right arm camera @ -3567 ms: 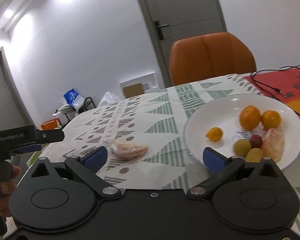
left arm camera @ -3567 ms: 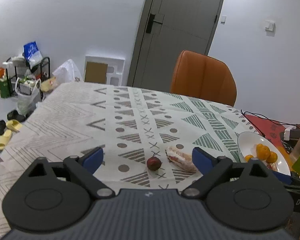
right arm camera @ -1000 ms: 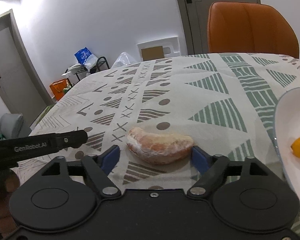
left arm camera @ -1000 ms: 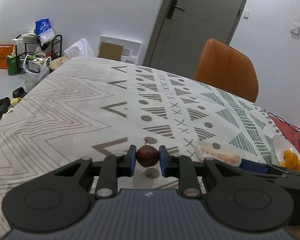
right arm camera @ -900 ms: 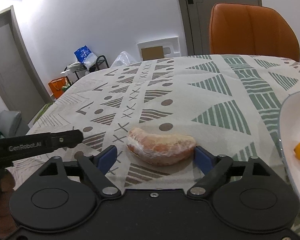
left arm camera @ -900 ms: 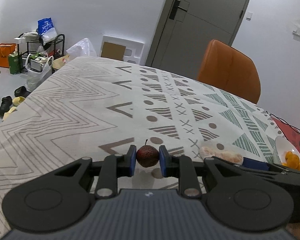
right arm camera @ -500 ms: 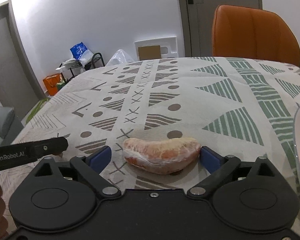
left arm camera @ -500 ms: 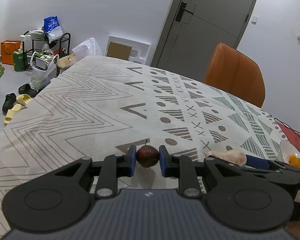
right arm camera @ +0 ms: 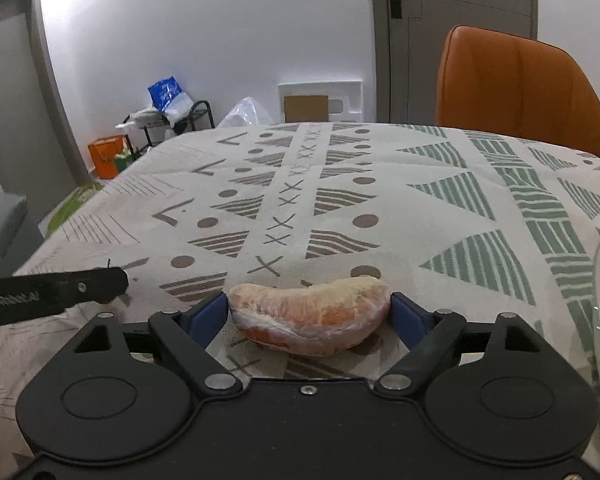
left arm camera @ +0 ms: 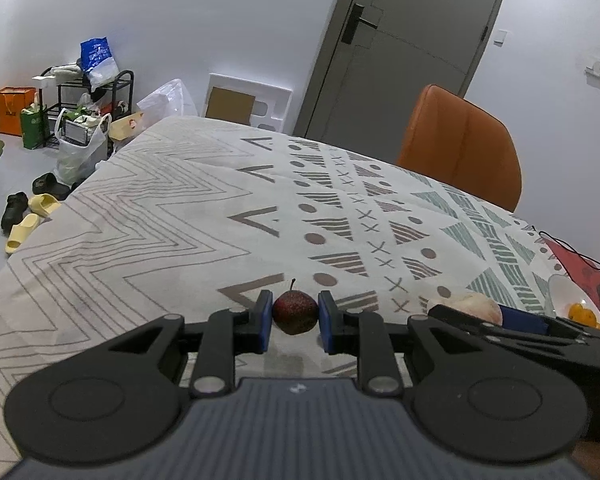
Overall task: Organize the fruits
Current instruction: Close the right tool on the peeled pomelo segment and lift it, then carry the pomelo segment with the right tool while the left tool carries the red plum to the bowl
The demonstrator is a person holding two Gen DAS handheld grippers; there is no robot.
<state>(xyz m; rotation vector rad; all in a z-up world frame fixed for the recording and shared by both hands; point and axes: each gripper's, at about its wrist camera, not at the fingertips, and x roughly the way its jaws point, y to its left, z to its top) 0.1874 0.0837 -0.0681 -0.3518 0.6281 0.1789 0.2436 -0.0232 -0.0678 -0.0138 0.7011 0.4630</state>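
You can find only one legible marking. In the right wrist view, the left claw's black arm (right arm camera: 52,286) enters from the left edge and carries white lettering along its side; motion blur smears it, and it appears to read "GenRobot.AI", though you cannot confirm every letter. The orange bag (left arm camera: 15,110) on the floor in the left wrist view carries a small dark mark, too small for you to read. The blue-and-white bag (left arm camera: 97,60) shows print that you cannot make out.
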